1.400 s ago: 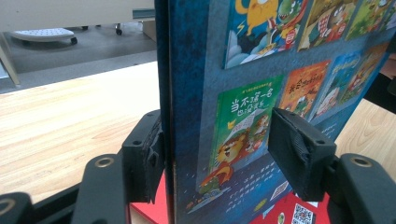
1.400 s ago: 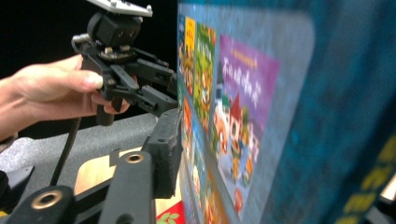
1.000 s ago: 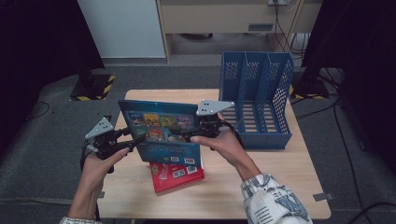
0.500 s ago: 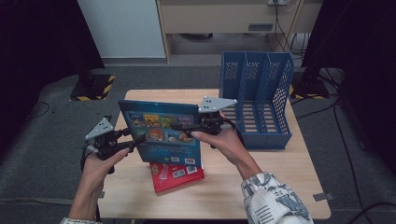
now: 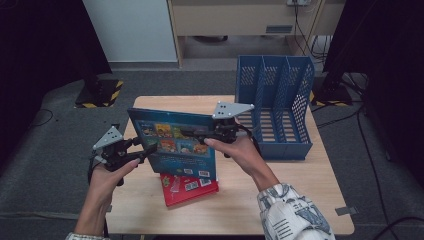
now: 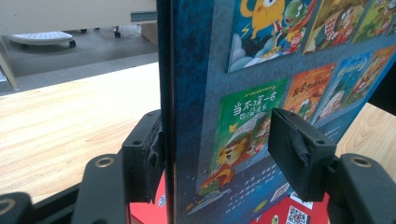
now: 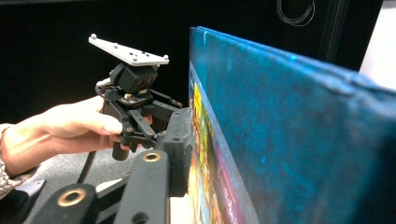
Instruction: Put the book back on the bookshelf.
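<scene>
A blue picture book [image 5: 175,145] stands upright above the table, held between both grippers. My left gripper [image 5: 137,152] is shut on its lower left edge. In the left gripper view one pad sits on the back by the spine and the other on the picture cover [image 6: 280,70]. My right gripper [image 5: 192,134] has just been closing on the book's upper right edge. Its near pad [image 7: 180,140] lies against the cover [image 7: 289,116], and the far jaw is hidden behind the book. A red book [image 5: 190,186] lies flat on the table beneath.
A blue slotted file rack [image 5: 275,115] stands at the back right of the wooden table [image 5: 280,200], just right of my right hand. The left hand and its gripper [image 7: 135,107] show beyond the book in the right gripper view. Dark floor surrounds the table.
The right gripper's jaws have drawn in onto the book's upper edge. Both hands and the blue book stay where they were.
</scene>
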`<state>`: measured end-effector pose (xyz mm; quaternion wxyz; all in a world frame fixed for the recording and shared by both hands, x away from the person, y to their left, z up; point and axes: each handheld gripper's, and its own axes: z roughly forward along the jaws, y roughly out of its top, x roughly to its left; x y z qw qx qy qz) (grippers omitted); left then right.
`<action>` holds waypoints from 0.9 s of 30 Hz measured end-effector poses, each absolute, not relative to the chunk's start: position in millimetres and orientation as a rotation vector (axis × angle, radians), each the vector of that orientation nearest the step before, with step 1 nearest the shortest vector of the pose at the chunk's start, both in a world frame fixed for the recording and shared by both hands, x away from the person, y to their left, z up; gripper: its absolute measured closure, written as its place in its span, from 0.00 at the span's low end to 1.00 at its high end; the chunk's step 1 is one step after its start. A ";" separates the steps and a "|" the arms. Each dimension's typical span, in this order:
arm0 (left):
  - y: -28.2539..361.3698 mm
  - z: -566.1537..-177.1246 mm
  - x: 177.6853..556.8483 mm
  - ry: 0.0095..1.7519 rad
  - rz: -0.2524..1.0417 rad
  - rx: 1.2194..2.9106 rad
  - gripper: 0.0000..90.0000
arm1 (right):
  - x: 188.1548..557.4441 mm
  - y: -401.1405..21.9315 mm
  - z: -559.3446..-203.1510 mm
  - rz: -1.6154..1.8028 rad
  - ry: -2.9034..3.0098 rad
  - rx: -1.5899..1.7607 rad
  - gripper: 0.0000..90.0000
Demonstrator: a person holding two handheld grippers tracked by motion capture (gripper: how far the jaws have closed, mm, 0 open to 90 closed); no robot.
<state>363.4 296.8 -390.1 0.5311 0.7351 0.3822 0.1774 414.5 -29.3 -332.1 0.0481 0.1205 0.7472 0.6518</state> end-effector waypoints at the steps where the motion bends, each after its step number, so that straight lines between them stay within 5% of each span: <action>1: 296.8 -390.0 363.4 0.912 0.423 1.755 0.41 | 414.6 -29.4 -332.0 1.992 2.281 0.367 0.79; 18: 294.6 -391.2 363.2 0.904 0.433 1.746 0.39 | 413.6 -29.9 -331.2 2.009 2.289 0.354 0.91; 27: 302.0 -414.0 345.5 0.993 0.549 1.754 0.15 | 409.0 -28.6 -330.0 1.974 2.260 0.398 0.92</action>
